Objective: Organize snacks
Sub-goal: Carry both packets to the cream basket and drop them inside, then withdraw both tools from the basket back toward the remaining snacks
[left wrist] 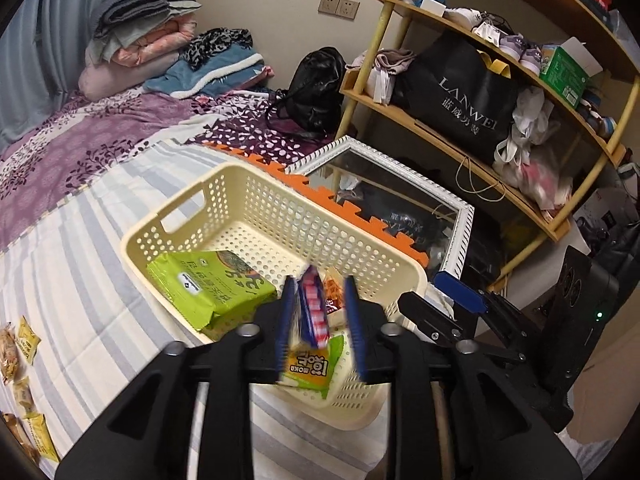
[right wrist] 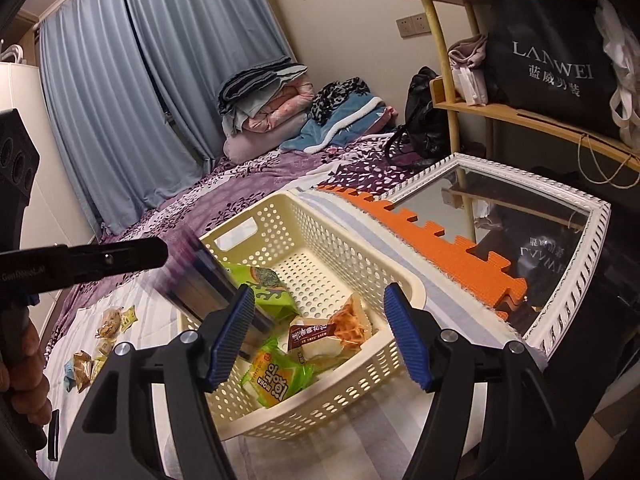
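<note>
Overhead, left claw (left wrist: 316,312) loose around a blue snack packet (left wrist: 314,312) above the basket (left wrist: 224,184); right claw (right wrist: 320,336) agape.

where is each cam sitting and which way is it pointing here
Left wrist: on the left gripper, looking down its blue fingers into the cream basket on the bed; a blue-and-pink snack pack sits between the fingers, and the right gripper shows at right.
Right wrist: on the right gripper, open above the basket's near end; the left gripper's arm and a hand show at left.
Shared: basket, green packet, orange mat, mirror, shelf.
</note>
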Demonstrator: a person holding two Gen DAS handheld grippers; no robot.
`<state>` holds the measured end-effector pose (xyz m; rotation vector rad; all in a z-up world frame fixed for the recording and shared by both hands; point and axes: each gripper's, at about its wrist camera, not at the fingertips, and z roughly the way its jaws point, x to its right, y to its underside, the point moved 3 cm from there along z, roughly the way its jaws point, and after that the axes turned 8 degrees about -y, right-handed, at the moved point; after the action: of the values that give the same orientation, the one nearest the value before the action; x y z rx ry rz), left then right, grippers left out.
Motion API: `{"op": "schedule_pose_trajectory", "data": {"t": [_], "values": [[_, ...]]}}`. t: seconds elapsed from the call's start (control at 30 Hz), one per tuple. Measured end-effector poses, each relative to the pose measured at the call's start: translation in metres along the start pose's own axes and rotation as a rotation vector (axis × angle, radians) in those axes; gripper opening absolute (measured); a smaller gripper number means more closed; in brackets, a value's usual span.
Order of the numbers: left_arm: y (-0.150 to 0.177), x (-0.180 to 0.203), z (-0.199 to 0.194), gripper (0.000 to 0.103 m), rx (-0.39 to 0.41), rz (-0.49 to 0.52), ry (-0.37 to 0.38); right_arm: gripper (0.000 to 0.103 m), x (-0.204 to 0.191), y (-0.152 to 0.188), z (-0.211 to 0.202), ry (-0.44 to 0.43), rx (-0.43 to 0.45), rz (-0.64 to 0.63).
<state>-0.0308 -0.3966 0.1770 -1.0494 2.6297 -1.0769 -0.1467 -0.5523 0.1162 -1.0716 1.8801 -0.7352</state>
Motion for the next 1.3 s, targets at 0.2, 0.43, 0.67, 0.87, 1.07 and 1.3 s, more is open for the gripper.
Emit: {"op": "schedule_pose_trajectory", "data": {"t": [0.2,0.43,0.67,0.87,1.07,1.3], "values": [[0.001,-0.015,-0.006,0.088,0.024,-0.05,-0.067,0.068,-0.004,0.0,0.002,-0.011,-0.001,-0.001],[0.003,-0.036,-0.014,0.099,0.038,-0.071,-0.162,0.069,-0.012,-0.001,0.005,-0.025,-0.009,-0.01],[0.009,-0.056,-0.024,0.1,0.052,-0.074,-0.258,0.079,-0.028,-0.004,0.007,-0.045,-0.008,-0.034],[0.018,-0.08,-0.036,0.1,0.061,-0.106,-0.304,0.079,-0.052,-0.004,0.013,-0.081,-0.022,-0.074],[0.026,-0.105,-0.049,0.1,0.077,-0.139,-0.37,0.079,-0.079,-0.003,0.019,-0.118,-0.038,-0.116],[0.041,-0.136,-0.065,0.1,0.086,-0.179,-0.43,0.083,-0.116,0.002,0.03,-0.167,-0.068,-0.167]]}}
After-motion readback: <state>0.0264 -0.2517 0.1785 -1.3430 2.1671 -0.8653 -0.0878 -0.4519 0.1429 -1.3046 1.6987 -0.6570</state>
